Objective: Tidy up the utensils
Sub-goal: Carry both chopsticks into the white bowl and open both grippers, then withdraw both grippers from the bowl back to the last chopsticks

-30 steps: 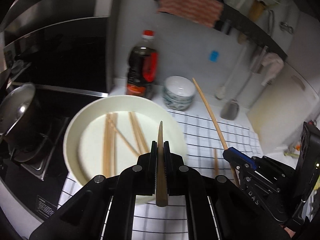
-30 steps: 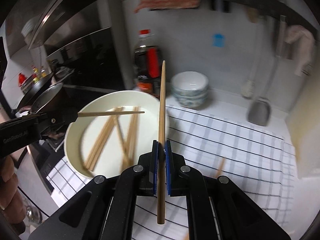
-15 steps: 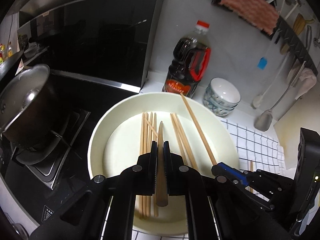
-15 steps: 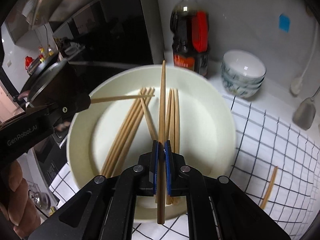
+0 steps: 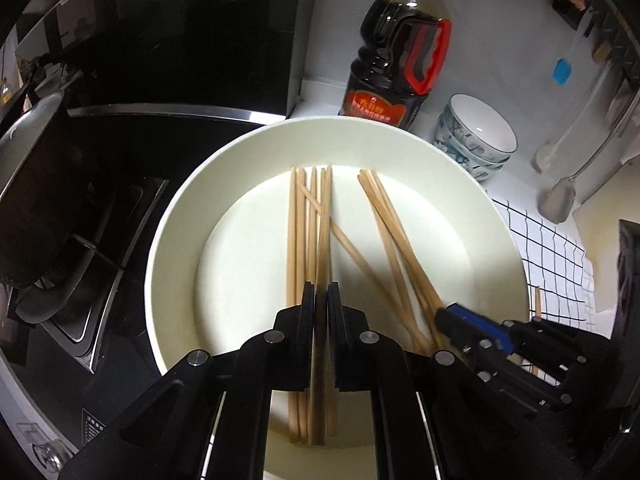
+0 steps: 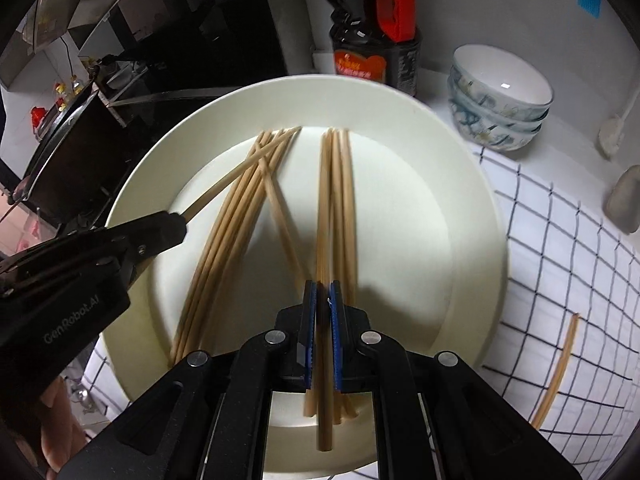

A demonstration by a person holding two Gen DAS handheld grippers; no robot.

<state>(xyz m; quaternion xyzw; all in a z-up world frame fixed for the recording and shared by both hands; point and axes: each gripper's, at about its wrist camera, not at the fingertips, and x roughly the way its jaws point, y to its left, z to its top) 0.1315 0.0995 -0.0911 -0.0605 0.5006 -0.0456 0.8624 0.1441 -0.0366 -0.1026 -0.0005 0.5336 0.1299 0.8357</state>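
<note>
A wide cream plate (image 5: pixel 180 216) holds several wooden chopsticks in two bunches (image 5: pixel 298 240) (image 5: pixel 384 220). My left gripper (image 5: pixel 321 292) hangs low over the plate's near side. It is shut on one chopstick (image 5: pixel 325 208) that lines up with the left bunch. My right gripper (image 6: pixel 321 288) is shut on another chopstick (image 6: pixel 322 220), laid along the right bunch over the plate (image 6: pixel 492 216). In the left wrist view the right gripper (image 5: pixel 446 314) shows at the lower right. In the right wrist view the left gripper (image 6: pixel 180 220) shows at the left.
One loose chopstick (image 6: pixel 560 372) lies on the checked cloth (image 6: pixel 560 280) right of the plate. Behind the plate stand a dark sauce bottle (image 5: pixel 400 52) and stacked patterned bowls (image 5: pixel 476 136). A pot (image 5: pixel 28 184) sits on the stove at left. A spatula (image 5: pixel 558 200) leans against the wall.
Both grippers have come down and forward from above the cloth to low over the plate, each still gripping its chopstick. The held chopsticks now lie along the bunches in the plate.
</note>
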